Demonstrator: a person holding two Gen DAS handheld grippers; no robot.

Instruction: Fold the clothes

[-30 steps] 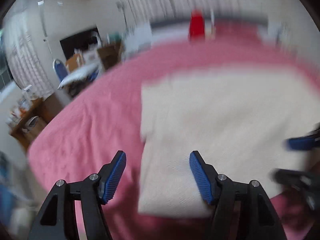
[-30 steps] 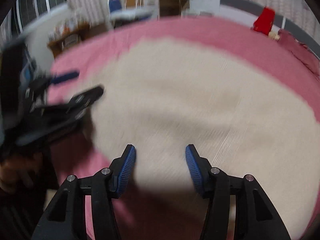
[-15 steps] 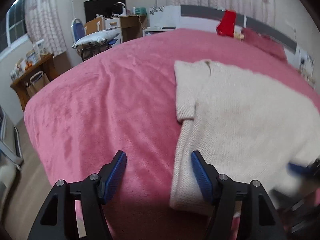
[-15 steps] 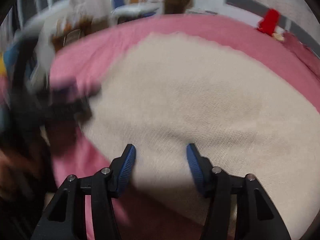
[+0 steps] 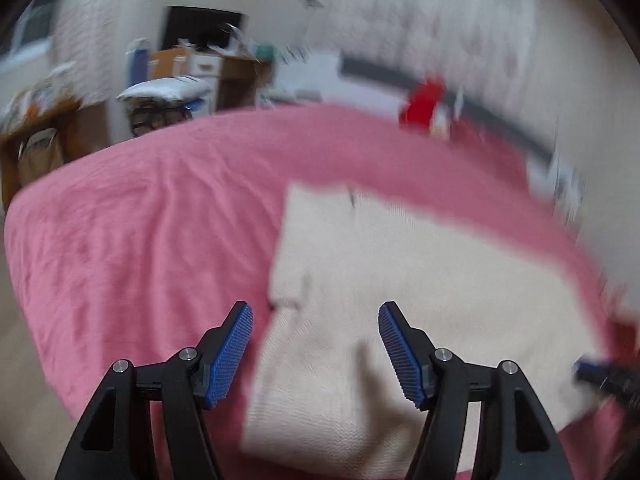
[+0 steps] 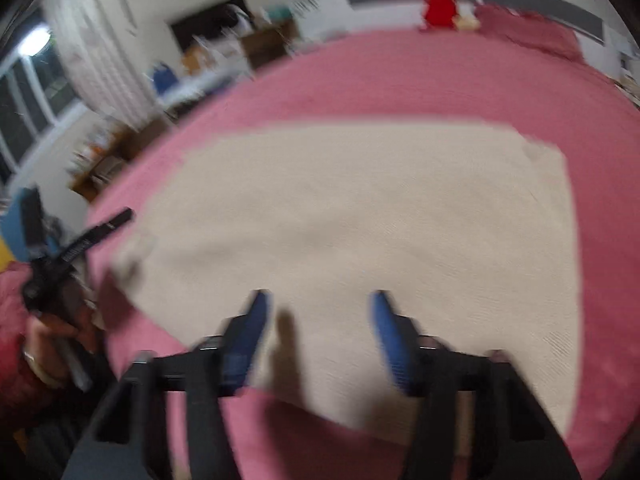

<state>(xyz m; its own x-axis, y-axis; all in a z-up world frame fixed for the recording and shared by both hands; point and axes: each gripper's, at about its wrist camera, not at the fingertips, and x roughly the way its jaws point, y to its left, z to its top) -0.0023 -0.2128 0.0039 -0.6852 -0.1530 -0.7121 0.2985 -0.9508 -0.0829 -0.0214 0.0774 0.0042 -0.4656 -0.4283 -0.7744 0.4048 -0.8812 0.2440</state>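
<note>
Both jaws released, nothing held: cream sweater (image 5: 400, 300) lies flat on the pink bedspread (image 5: 140, 240) ahead of and under left gripper (image 5: 316, 344) and right gripper (image 6: 318, 332), 1 sleeve seemingly folded in, body apparently unfolded, blur limits certainty.

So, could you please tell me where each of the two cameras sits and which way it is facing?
Left wrist: rides the left gripper, fingers open, above the cream sweater's left edge, facing across the pink bedspread toward the far desks.
Right wrist: rides the right gripper, fingers open, above the sweater's near hem, facing the headboard; a hand shows at left.
Shared: sweater, bedspread, red object.
</note>
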